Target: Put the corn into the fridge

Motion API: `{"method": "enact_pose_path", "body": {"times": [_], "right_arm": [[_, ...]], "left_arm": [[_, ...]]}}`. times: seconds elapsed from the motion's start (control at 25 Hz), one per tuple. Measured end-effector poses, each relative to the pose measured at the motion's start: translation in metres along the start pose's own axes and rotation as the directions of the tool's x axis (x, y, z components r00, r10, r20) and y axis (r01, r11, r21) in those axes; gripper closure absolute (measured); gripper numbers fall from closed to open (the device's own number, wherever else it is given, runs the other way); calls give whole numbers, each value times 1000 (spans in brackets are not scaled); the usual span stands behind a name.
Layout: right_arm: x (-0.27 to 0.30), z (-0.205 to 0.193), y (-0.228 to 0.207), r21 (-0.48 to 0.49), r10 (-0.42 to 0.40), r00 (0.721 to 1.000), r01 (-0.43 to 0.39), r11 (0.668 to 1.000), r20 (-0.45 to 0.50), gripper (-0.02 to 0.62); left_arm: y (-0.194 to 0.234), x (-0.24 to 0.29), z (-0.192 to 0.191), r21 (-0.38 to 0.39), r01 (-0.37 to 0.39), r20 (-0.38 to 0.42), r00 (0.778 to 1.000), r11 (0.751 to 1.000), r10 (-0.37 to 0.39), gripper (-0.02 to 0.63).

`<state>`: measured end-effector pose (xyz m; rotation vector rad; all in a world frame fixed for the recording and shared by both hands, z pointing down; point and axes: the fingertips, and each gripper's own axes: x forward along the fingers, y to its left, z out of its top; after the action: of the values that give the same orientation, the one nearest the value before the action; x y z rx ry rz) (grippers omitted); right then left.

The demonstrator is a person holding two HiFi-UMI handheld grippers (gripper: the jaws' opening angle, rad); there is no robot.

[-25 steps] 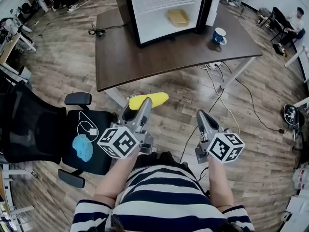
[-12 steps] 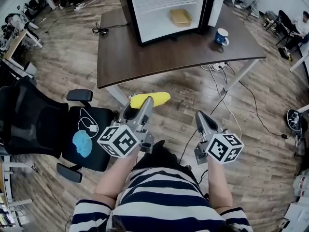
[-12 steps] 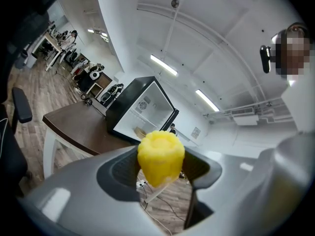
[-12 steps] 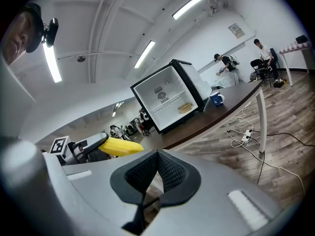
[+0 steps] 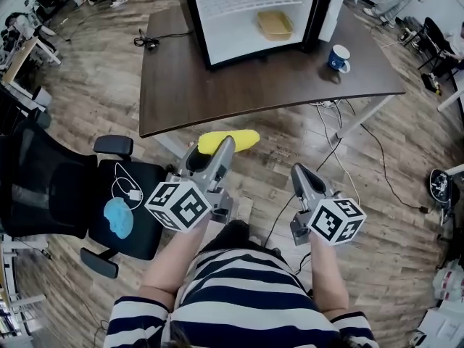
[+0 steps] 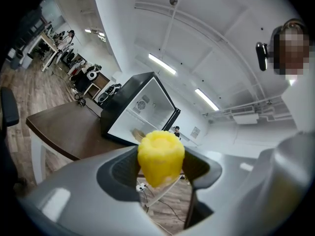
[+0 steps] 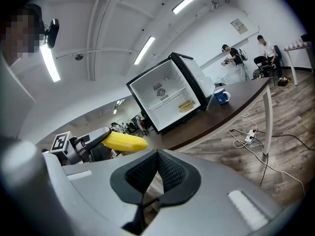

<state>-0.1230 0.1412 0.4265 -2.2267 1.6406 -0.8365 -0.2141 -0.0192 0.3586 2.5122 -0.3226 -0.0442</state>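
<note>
My left gripper [image 5: 210, 153] is shut on a yellow corn cob [image 5: 229, 141], which sticks out sideways to the right over the wooden floor, just short of the table edge. In the left gripper view the corn [image 6: 160, 157] shows end-on between the jaws. My right gripper [image 5: 299, 176] hangs beside it with its jaws together and nothing in them; its own view shows the corn [image 7: 124, 141] at the left. The small fridge [image 5: 250, 9] stands open on the dark table [image 5: 217, 85], a tan tray [image 5: 275, 25] on its floor.
A blue mug [image 5: 338, 58] stands on the table's right part. A black office chair [image 5: 80, 194] with a blue cloth and a cable is at my left. Cables and a power strip [image 5: 322, 107] lie on the floor under the table's right side.
The view has shifted forward: the table and fridge sit slightly nearer. Both grippers keep their places relative to me, and the corn stays held.
</note>
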Motion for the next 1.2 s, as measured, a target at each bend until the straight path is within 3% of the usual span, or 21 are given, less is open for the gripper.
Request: {"method": "enact_pose_path", "body": {"times": [0.36, 0.8, 1.2], "right_arm": [[69, 48, -18, -36, 14, 1000, -15, 999, -22, 604], [138, 74, -30, -50, 18, 999, -20, 999, -46, 604], [178, 124, -47, -105, 68, 996, -75, 992, -64, 604]], "left_arm": [[28, 73, 24, 12, -10, 29, 1000, 1000, 10, 606], [70, 133, 58, 27, -5, 53, 999, 1000, 4, 606], [48, 183, 93, 70, 16, 115, 993, 997, -24, 606]]}}
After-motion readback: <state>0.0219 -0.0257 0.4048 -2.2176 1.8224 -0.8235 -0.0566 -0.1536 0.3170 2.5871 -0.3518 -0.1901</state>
